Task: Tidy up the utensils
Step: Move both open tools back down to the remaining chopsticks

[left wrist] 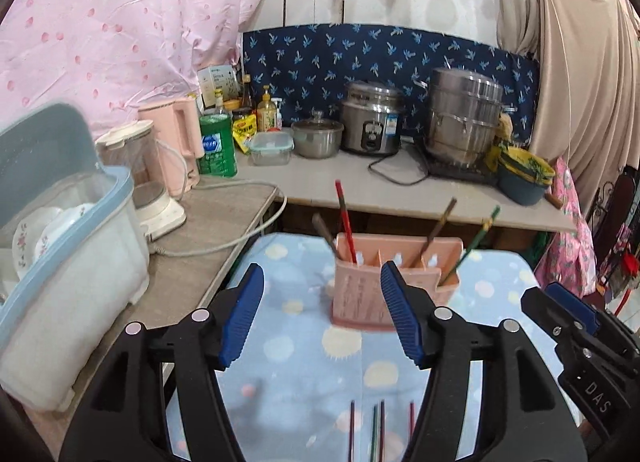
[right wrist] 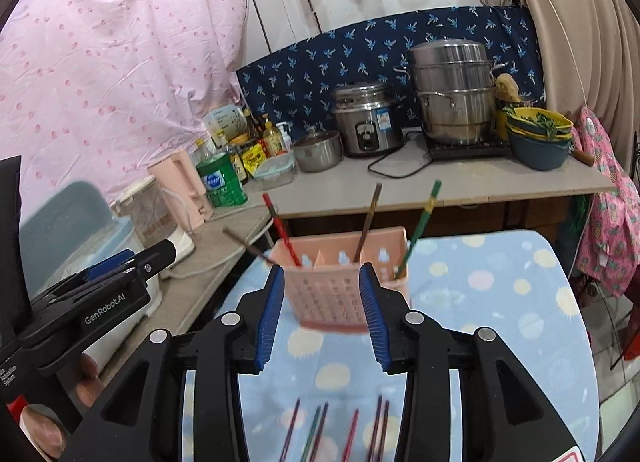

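The left gripper (left wrist: 322, 316) stands spread apart, its blue ribbed pads (left wrist: 242, 316) well clear of each other with nothing between them; only the cloth-covered tabletop (left wrist: 492, 286) shows in the gap. It hangs above the near part of the tabletop and touches nothing. The right gripper (right wrist: 322, 316) is parted too, more narrowly, and its blue pads (right wrist: 268, 318) frame the pink plastic utensil holder (right wrist: 332, 286) in view without pressing on it; the holder sits farther back, so the gripper is empty. From the left wrist camera the right gripper (left wrist: 568, 310) appears at the right edge, side on; from the right wrist camera the left gripper (right wrist: 132, 262) shows at the left edge, with fingertips of a hand (right wrist: 86, 378) below it.

The pink holder (left wrist: 368, 290) stands upright near the far edge of the tabletop, which is covered by a light blue cloth with pale round spots. It is a slotted box with dividers. Four chopsticks lean out of it: a red one (right wrist: 280, 229) and a dark brown one (right wrist: 248, 246) at the left end, a brown one (right wrist: 370, 217) in a middle compartment, and a green one (right wrist: 420, 225) at the right end.

More loose chopsticks (right wrist: 340, 430) lie side by side on the cloth at the near edge, below the grippers, in red, green and dark purplish tones, blurred. In the left wrist view four of these loose chopsticks (left wrist: 380, 430) can be seen.
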{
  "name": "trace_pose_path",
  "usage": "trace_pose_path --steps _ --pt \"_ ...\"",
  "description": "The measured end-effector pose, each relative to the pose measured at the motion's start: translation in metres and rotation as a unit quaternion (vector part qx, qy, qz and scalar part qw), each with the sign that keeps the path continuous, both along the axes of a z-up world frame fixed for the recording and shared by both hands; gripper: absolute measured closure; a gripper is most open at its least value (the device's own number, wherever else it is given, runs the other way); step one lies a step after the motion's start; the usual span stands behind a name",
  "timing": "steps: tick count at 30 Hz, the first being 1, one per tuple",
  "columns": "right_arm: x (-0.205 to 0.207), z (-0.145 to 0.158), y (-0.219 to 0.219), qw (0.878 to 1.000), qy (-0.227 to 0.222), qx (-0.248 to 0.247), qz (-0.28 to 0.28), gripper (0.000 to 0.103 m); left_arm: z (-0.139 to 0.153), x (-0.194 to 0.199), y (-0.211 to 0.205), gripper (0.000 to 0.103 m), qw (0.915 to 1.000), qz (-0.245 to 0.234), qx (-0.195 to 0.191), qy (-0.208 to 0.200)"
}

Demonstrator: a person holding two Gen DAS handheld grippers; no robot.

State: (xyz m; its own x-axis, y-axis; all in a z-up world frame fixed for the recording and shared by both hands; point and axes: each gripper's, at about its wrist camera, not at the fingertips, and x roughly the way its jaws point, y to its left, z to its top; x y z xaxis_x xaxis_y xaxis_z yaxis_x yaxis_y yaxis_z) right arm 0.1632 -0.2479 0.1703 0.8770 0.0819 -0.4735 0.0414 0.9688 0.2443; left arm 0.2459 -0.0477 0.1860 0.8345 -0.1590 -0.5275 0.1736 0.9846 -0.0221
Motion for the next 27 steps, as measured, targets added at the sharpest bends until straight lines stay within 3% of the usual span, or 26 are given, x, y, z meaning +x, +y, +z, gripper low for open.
trace_pose_path --steps 13,27 --pt "-0.078 -0.062 0.014 0.998 0.060 -0.021 0.010 0.065 -0.064 -0.069 0.018 0.045 0.9974 0.014 0.041 0.058" --pt "-0.125 -0.149 0.016 0.988 0.148 -0.042 0.003 0.065 -0.141 -0.111 0.037 0.045 0.9895 0.018 0.051 0.134"
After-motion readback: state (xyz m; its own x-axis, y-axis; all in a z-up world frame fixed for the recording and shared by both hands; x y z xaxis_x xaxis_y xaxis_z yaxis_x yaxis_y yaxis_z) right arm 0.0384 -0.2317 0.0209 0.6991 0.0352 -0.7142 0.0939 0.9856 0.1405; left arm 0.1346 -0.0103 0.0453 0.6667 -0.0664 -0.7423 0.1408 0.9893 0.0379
